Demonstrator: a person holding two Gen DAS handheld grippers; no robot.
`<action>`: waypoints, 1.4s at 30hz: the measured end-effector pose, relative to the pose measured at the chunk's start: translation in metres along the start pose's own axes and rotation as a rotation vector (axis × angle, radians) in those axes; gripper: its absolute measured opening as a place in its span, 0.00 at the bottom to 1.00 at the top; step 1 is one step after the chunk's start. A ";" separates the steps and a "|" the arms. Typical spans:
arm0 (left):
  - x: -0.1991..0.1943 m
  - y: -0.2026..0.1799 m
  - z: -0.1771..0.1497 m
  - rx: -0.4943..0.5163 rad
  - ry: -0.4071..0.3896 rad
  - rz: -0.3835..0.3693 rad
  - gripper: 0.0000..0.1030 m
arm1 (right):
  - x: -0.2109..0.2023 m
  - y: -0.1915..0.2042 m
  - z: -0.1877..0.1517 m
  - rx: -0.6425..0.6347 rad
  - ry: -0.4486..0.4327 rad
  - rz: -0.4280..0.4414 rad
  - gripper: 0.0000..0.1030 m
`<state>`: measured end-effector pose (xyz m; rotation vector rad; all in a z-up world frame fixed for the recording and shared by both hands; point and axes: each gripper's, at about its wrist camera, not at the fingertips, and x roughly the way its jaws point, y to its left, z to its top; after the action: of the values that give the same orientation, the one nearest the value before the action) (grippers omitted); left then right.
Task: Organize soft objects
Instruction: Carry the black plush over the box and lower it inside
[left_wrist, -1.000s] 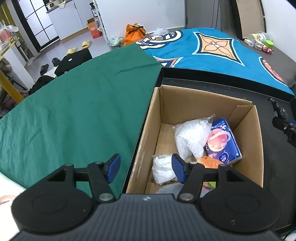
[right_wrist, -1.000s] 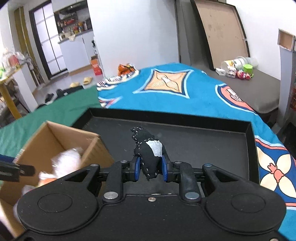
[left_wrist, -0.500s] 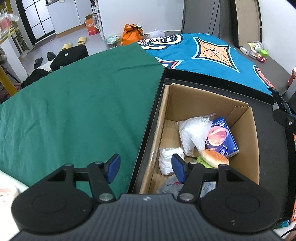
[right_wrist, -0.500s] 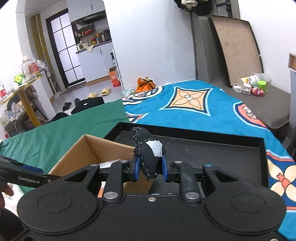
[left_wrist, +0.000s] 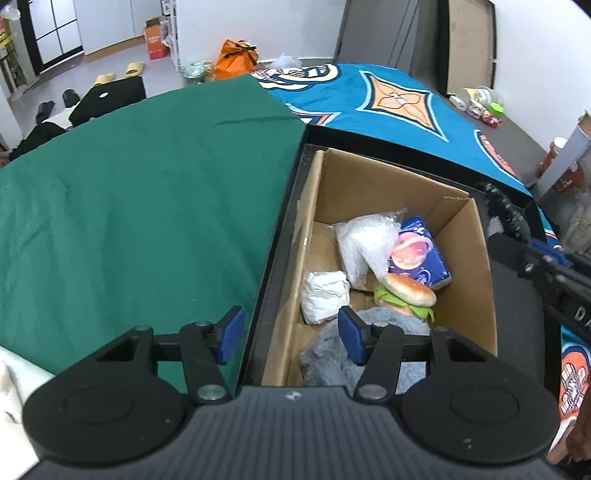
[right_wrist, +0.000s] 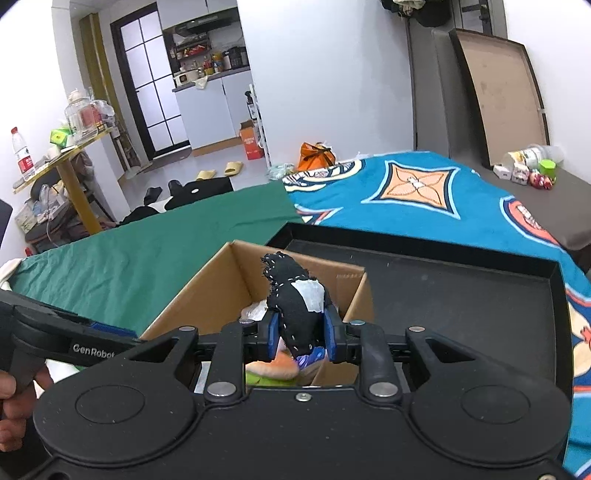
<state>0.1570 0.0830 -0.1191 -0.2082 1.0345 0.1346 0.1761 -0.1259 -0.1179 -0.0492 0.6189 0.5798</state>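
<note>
While the black cloth toy (right_wrist: 295, 310) is pinched tight in the right gripper (right_wrist: 300, 338) above the cardboard box (right_wrist: 218, 280), the drop-in step looks to be in hand; next, fingers to be parted over a gap. Left gripper (left_wrist: 288, 334) is wide open, empty (box contents, e.g. burger toy (left_wrist: 406, 291), are seen properly only from left cam).

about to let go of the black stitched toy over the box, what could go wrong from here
The black stitched toy sits in the right gripper near the cardboard box's right wall; released here it might catch that edge and fall onto the black tray. The open left gripper hovers over the box's near left corner, so the two tools could collide.
</note>
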 end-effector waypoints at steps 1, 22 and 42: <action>0.000 0.000 0.000 0.002 -0.005 -0.007 0.52 | 0.000 0.002 -0.002 0.006 0.003 -0.004 0.24; 0.006 0.009 -0.007 0.005 -0.007 -0.045 0.10 | -0.011 0.031 -0.035 0.141 0.041 -0.094 0.43; 0.000 0.014 -0.008 -0.023 -0.023 -0.062 0.11 | -0.016 0.030 -0.035 0.301 0.019 0.006 0.61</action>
<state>0.1477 0.0952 -0.1249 -0.2590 1.0029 0.0926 0.1309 -0.1166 -0.1341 0.2298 0.7197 0.4877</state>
